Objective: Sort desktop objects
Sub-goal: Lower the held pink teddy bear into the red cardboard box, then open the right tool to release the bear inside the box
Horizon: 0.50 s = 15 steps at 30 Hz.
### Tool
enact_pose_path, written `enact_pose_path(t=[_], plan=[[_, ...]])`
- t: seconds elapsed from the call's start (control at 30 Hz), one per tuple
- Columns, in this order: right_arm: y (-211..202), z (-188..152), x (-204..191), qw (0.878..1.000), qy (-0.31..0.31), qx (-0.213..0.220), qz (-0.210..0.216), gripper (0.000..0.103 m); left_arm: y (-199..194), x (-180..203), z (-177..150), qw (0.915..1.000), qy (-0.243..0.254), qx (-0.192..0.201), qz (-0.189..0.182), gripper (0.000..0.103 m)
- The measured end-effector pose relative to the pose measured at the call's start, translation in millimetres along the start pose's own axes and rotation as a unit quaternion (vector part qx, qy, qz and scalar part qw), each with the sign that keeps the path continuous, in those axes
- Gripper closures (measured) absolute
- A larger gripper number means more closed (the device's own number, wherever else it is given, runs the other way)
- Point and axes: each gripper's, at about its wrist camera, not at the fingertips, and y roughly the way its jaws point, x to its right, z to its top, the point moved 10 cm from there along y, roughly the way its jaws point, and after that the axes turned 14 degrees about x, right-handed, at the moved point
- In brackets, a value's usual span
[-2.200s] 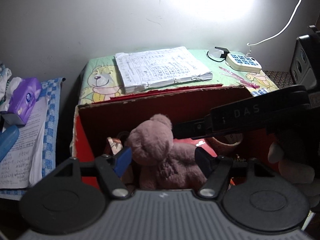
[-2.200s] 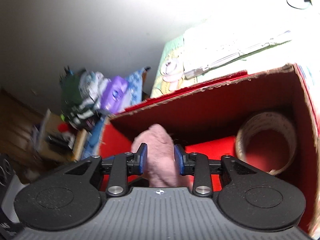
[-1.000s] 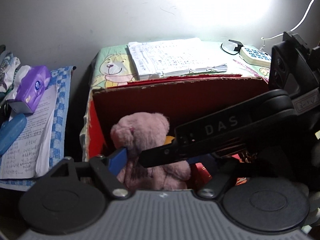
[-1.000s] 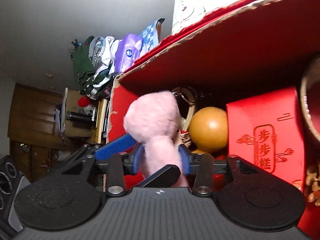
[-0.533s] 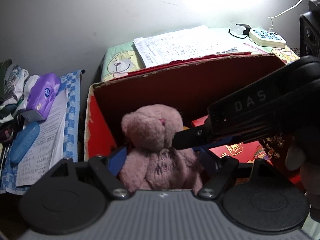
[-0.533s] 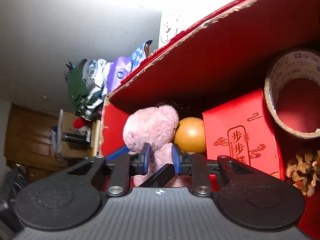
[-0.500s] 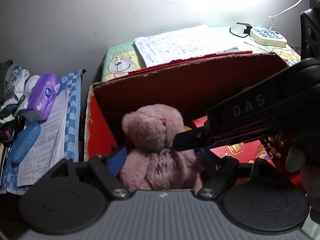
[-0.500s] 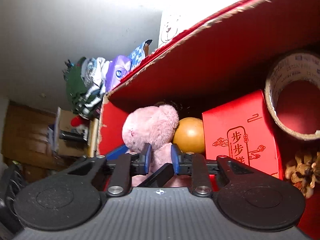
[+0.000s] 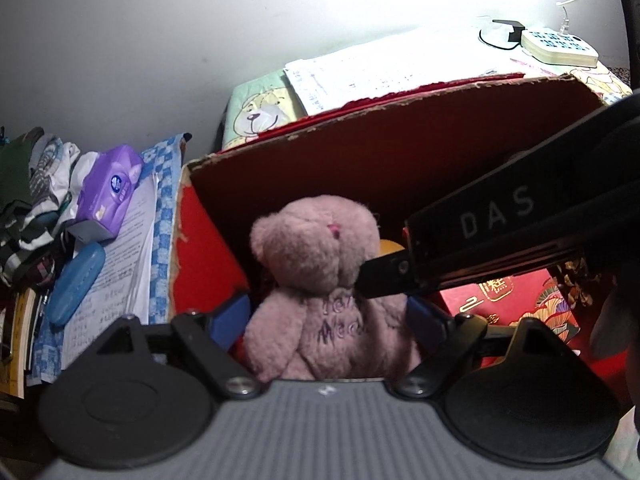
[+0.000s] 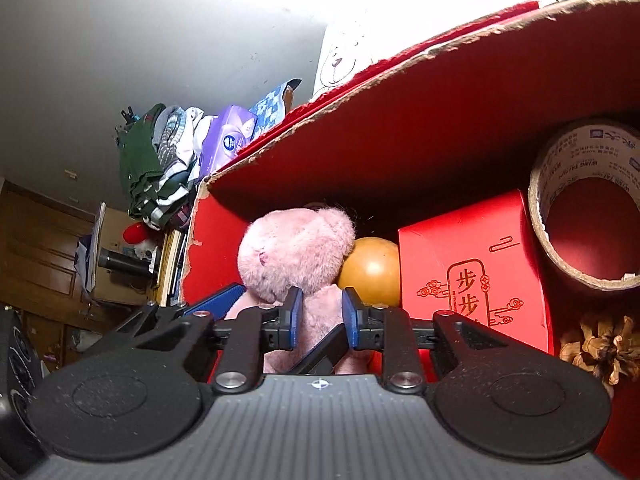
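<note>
Pink teddy bear (image 9: 320,280) held by 2 grippers inside the red cardboard box (image 10: 460,120).

The left gripper (image 9: 326,316) spreads wide around the bear's body; the right gripper (image 10: 318,316) pinches the bear's side between nearly closed blue pads. Behind the bear sit an orange ball (image 10: 372,270), a red gift box (image 10: 476,280) and a tape roll (image 10: 588,204). Papers (image 9: 380,72) lie beyond.

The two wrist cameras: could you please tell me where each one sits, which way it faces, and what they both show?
Left wrist: on the left tool, looking into the red cardboard box; its open blue-padded fingers flank the pink plush teddy bear; the right tool's black body crosses the view.
Right wrist: on the right tool, low, facing into the box; its fingers are shut on the bear.
Shared: bear, box, orange ball, red gift carton.
</note>
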Motion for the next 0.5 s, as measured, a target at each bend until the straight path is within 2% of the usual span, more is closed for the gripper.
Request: enact_pose_path(t=[0.5], plan=[[-7.0,3.5,0.5,1.0,-0.006,0.024,-0.003,0.076,-4.6,-2.7,1.4,0.9992,-0.019,-0.015,0.03,0.014]])
